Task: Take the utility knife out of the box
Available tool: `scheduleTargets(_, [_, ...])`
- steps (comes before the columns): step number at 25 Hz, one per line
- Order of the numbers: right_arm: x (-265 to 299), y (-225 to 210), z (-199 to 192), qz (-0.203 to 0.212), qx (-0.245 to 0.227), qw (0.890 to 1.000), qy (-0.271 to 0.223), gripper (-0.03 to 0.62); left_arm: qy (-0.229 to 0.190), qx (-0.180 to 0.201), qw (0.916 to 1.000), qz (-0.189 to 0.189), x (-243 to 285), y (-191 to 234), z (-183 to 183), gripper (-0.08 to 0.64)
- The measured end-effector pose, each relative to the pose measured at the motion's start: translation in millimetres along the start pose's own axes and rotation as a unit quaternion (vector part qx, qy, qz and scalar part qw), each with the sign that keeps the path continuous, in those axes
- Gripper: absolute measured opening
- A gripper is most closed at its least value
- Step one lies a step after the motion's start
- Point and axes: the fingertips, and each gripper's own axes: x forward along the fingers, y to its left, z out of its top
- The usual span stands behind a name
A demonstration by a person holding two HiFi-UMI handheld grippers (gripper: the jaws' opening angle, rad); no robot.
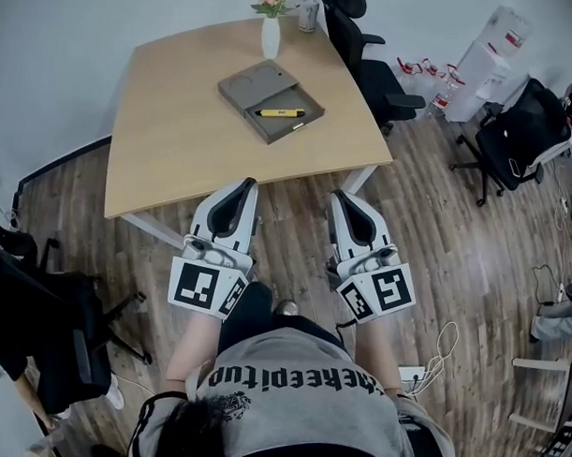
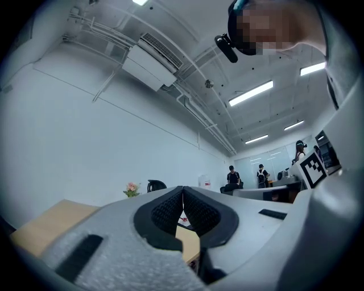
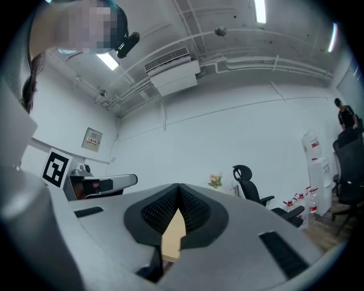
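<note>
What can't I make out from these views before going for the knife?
- Utility knife: head view, too small to tell whether its blade is out or whether it lies loose.
- Box: in neither gripper view; the left gripper and right gripper each fill their view's lower half.

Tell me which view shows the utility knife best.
Head view: the yellow utility knife lies in plain sight in the open grey box on the table. Both gripper views look roughly level across the room over the table edge; neither shows the knife.
</note>
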Motion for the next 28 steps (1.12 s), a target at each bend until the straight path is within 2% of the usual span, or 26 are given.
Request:
scheduleTargets(13, [47, -26, -7, -0.022, 0.010, 1.000, 0.004, 0.006, 0.013, -0.010, 0.9996, -0.023, 44, 34, -13, 0.018])
scheduleTargets(28, [117, -51, -19, -0.063, 0.004, 0.998, 0.008, 0.006, 0.013, -0.025, 0.9977, -0.061, 105, 95, -28, 0.018])
